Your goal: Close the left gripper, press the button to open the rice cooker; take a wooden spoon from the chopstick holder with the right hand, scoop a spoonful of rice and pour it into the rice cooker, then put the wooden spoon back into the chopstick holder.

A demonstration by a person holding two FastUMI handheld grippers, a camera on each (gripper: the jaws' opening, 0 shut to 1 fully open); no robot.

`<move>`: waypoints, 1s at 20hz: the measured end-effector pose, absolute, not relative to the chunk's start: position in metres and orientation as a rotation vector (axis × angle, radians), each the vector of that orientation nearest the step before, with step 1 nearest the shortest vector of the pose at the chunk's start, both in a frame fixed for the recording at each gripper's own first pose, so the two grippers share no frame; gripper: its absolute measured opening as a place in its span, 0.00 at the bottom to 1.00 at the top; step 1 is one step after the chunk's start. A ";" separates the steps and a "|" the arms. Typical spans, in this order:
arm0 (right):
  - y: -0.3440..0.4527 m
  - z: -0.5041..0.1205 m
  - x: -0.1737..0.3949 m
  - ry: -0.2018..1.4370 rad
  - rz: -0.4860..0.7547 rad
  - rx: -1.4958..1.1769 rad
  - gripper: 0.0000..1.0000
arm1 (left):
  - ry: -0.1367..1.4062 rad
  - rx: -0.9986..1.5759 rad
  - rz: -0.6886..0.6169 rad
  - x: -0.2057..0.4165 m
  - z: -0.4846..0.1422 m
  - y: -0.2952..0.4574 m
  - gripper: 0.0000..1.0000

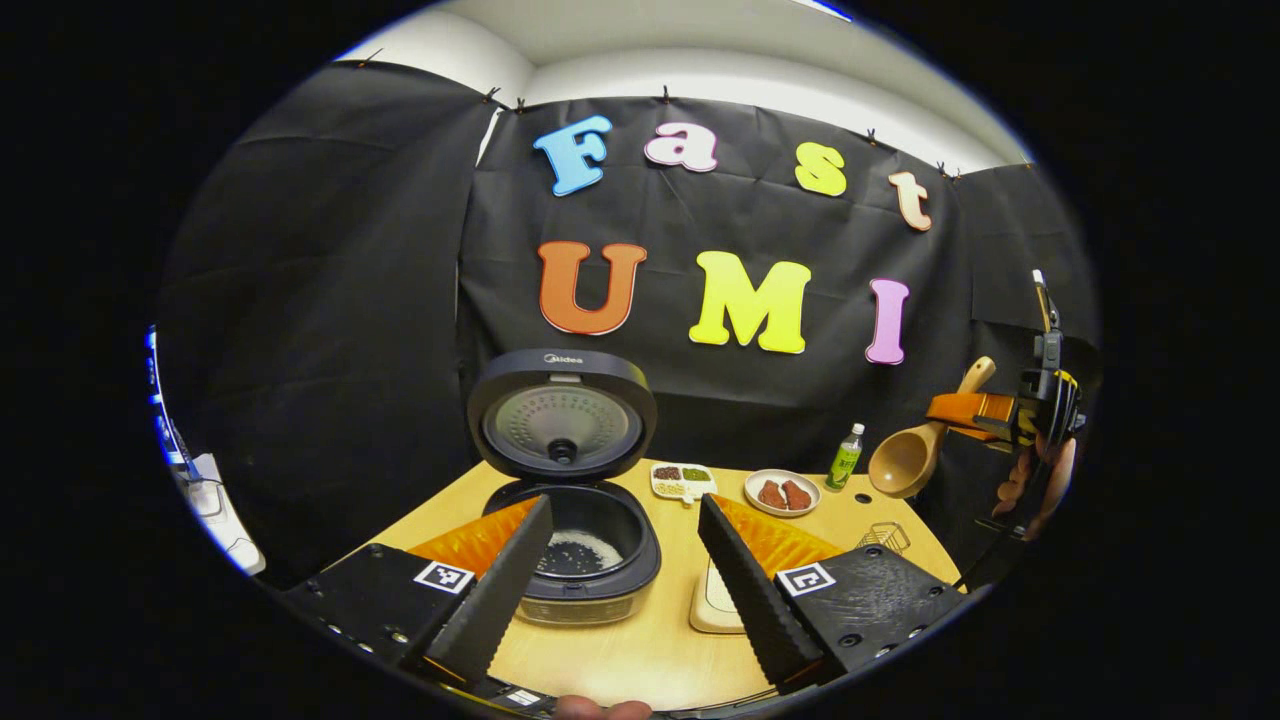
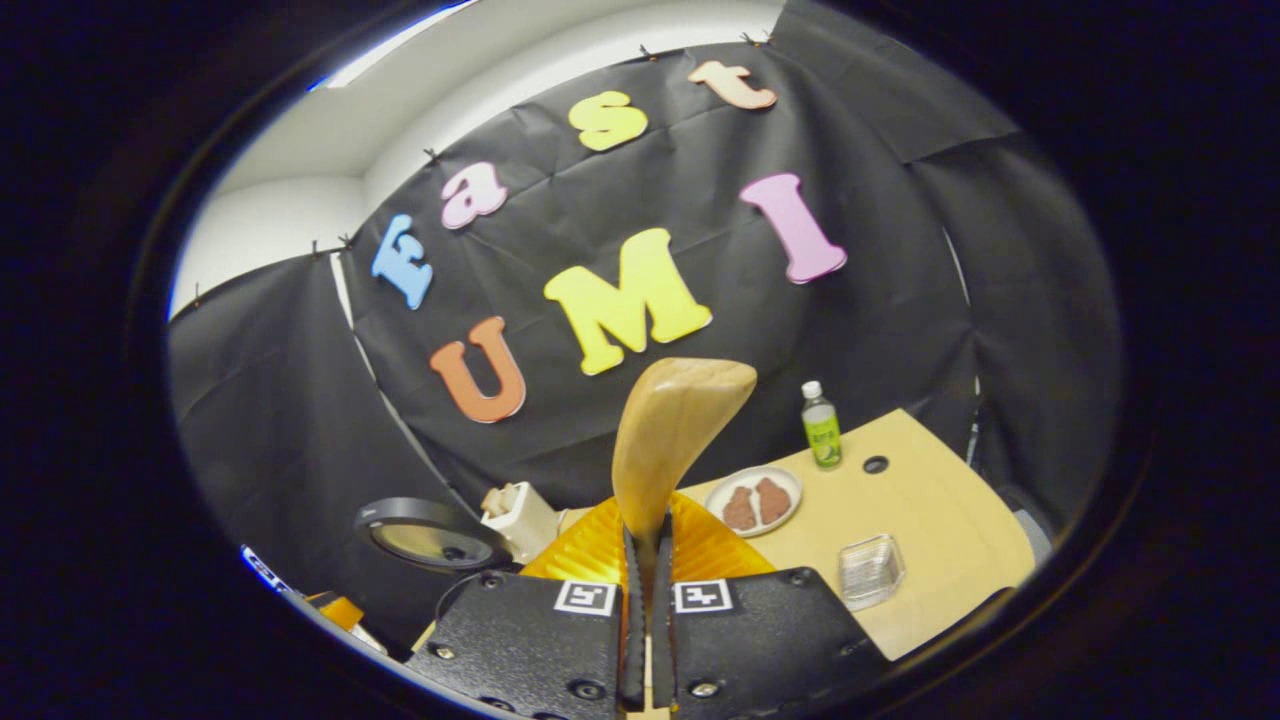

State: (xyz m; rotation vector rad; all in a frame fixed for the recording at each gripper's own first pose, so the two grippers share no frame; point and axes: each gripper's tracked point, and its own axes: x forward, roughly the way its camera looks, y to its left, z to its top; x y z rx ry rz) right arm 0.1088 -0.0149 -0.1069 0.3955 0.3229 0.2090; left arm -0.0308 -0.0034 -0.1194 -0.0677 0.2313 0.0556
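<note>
Left gripper view low over table (image 1: 640, 650), right gripper view tilted, both facing wall.

One open rice cooker (image 1: 570, 500), one wooden spoon (image 1: 915, 445), one green bottle (image 1: 845, 457), one plate (image 1: 782, 493), one divided dish (image 1: 682, 480), two grippers (image 1: 625, 560) (image 2: 648, 610).

Each gripper (image 1: 620, 560) has black matte blocks with round screws and a square black-and-white marker tag on top, ridged tapered fingers (image 1: 495, 590), and orange ribbed panels behind them. The right gripper (image 2: 648, 600) carries two tags side by side.
</note>
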 end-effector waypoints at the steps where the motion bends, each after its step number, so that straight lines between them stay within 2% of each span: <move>1: -0.034 -0.111 0.113 0.327 0.181 0.401 0.07 | 0.237 -0.069 0.055 -0.028 -0.121 -0.009 0.95; 10: -0.146 -0.173 0.155 0.390 0.015 0.358 0.08 | 0.274 -0.027 0.085 -0.017 -0.128 -0.033 0.95; 20: -0.174 -0.268 0.188 0.480 -0.066 0.278 0.08 | 0.286 0.031 0.140 -0.025 -0.122 -0.027 0.95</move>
